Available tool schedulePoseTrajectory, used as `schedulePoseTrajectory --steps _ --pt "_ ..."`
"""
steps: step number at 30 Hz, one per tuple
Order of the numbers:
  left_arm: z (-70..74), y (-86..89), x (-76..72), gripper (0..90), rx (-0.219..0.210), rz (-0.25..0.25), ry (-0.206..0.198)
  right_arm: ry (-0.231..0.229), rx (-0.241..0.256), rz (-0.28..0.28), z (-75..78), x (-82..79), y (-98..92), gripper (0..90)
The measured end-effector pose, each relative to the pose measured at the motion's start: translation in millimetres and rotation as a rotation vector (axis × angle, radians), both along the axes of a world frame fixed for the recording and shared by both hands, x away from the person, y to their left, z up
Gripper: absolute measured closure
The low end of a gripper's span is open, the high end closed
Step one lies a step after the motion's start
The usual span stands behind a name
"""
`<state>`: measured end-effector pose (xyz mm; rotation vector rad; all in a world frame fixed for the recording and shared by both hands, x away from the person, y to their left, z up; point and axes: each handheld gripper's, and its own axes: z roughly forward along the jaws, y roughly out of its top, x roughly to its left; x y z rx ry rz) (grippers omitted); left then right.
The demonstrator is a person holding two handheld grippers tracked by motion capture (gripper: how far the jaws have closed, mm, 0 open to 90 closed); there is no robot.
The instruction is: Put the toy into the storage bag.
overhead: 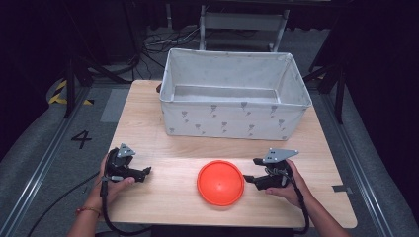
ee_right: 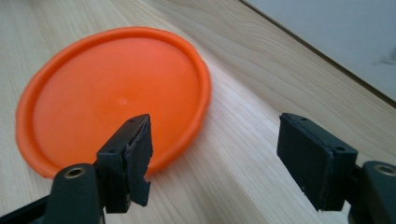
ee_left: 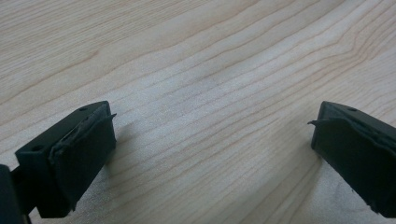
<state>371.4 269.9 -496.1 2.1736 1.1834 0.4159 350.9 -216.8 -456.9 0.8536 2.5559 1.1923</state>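
An orange round plate (overhead: 220, 181) lies flat on the wooden table (overhead: 168, 148), near its front edge. My right gripper (overhead: 252, 171) sits just right of the plate, jaws open and pointing left at its rim. In the right gripper view the plate (ee_right: 116, 93) lies ahead and left, one jaw over its near edge, and my right gripper (ee_right: 215, 154) holds nothing. My left gripper (overhead: 146, 172) rests on the table at the left, well apart from the plate. In the left gripper view my left gripper (ee_left: 210, 140) is open over bare wood.
A white fabric bin (overhead: 232, 121) with a grey pattern stands at the back of the table, open on top. Its pale wall (ee_right: 336, 32) shows at the upper right of the right gripper view. Dark floor and cables surround the table.
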Motion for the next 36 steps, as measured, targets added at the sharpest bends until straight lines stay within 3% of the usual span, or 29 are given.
schedulePoseTrajectory --steps 6,14,18,19,23,28,32,36 --pt "0.0 0.1 0.1 0.1 0.000 0.000 -0.001 0.001 -0.021 0.058 -5.8 -0.6 26.4 25.0" --pt "0.0 0.3 0.3 0.1 0.002 -0.004 -0.002 0.027 -0.064 0.090 -19.7 2.1 46.2 20.3" --pt "0.1 0.3 0.2 0.1 0.004 -0.003 -0.002 0.040 -0.105 0.068 -31.1 4.5 49.7 15.6" --pt "0.1 0.3 0.2 0.1 0.004 -0.003 -0.002 0.056 -0.103 0.064 -33.8 5.9 50.0 13.6" --pt "0.1 0.3 0.2 0.1 0.004 -0.003 -0.002 0.050 -0.093 0.064 -35.7 6.8 49.9 12.7" --pt "0.0 0.4 0.2 0.1 0.003 -0.004 -0.002 0.050 -0.092 0.094 -34.7 3.8 52.4 17.4" --pt "-0.1 0.0 -0.1 0.1 0.000 0.000 -0.001 0.049 -0.099 0.087 -33.4 2.0 53.3 20.6" --pt "-0.1 0.1 0.0 0.2 0.001 -0.001 -0.001 0.053 -0.068 0.040 -32.3 5.0 49.1 37.2"
